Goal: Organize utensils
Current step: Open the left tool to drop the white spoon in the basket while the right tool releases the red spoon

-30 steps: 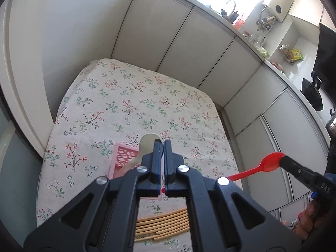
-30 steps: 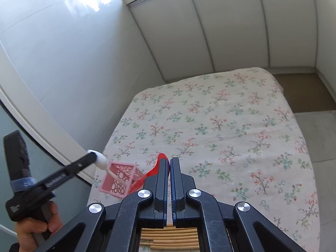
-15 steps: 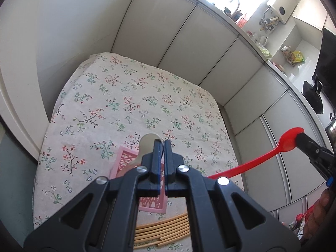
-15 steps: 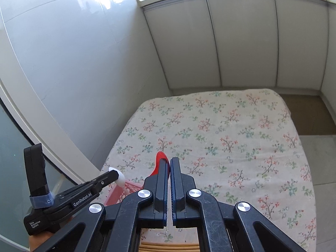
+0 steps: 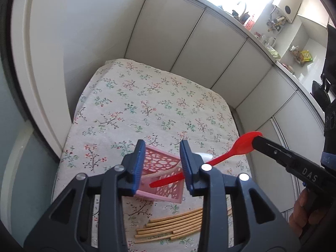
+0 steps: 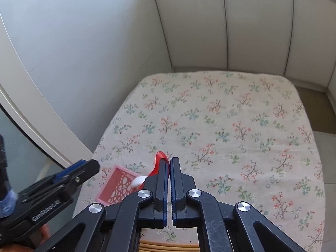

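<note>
A pink perforated basket [image 5: 161,174] sits near the front left of the floral-cloth table [image 5: 147,105]. My left gripper [image 5: 162,164] hovers just above it. Its jaws are opening and the pads press on nothing. The white spoon [image 5: 206,156] is free of them; its bowl sticks out by the basket's rim [image 6: 137,181] and its handle is hidden. My right gripper [image 6: 169,168] is shut on the bowl of a red spoon [image 5: 231,153], which slants down with its handle end over the basket's opening. The left gripper [image 6: 84,169] also shows beside the basket [image 6: 117,185].
A bundle of several bamboo chopsticks [image 5: 174,226] lies on the cloth just in front of the basket. White cabinet panels wall in the table's far and left sides. A cluttered counter [image 5: 273,42] runs at the back right. A hand [image 5: 302,214] holds the right gripper.
The left jaws have opened and let go of the white spoon, which now rests at the basket. The right gripper has carried the red spoon leftward and down until its handle reaches the basket.
</note>
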Demonstrator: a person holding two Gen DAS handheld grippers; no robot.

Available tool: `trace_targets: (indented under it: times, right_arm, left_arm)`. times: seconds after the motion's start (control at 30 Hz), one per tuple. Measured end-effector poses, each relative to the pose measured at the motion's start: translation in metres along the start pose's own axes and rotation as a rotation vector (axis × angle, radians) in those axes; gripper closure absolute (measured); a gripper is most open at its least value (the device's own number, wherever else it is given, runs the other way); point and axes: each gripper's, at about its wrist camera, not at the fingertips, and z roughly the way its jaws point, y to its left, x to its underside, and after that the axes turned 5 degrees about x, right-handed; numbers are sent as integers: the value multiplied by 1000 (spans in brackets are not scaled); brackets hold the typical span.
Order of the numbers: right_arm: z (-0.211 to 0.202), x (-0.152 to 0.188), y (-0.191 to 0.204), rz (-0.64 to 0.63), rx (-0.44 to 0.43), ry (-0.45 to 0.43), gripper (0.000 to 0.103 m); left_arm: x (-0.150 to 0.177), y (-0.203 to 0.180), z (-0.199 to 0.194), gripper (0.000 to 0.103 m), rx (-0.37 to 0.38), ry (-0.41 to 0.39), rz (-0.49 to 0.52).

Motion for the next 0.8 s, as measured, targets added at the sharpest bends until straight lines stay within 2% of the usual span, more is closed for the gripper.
trace_targets:
  times: [0.17,0.23,0.27,0.33,0.37,0.4,0.5,0.63,0.8]
  right_arm:
    - [18,7,7,-1,-21,40,98]
    - [21,8,7,15,-57,42,97]
    - [22,7,6,25,-74,43,93]
    - [18,9,2,53,-89,37,54]
    - [13,9,-2,67,-97,25,48]
    - [9,10,-6,75,-102,16,45]
    - [-5,12,-16,86,-73,15,44]
    - [-25,23,-35,86,-25,27,34]
    - [-40,47,-67,131,35,61,26]
  left_arm:
    - [6,6,-1,56,-53,30,1]
    - [8,7,1,49,-80,40,16]
    - [9,8,1,47,-89,47,21]
    - [11,8,2,40,-106,65,24]
    - [11,7,3,39,-112,71,25]
    - [12,6,3,37,-116,75,27]
    - [15,-1,0,32,-132,85,42]
    - [25,-17,-3,24,-139,100,92]
    - [42,-38,-3,21,-153,136,173]
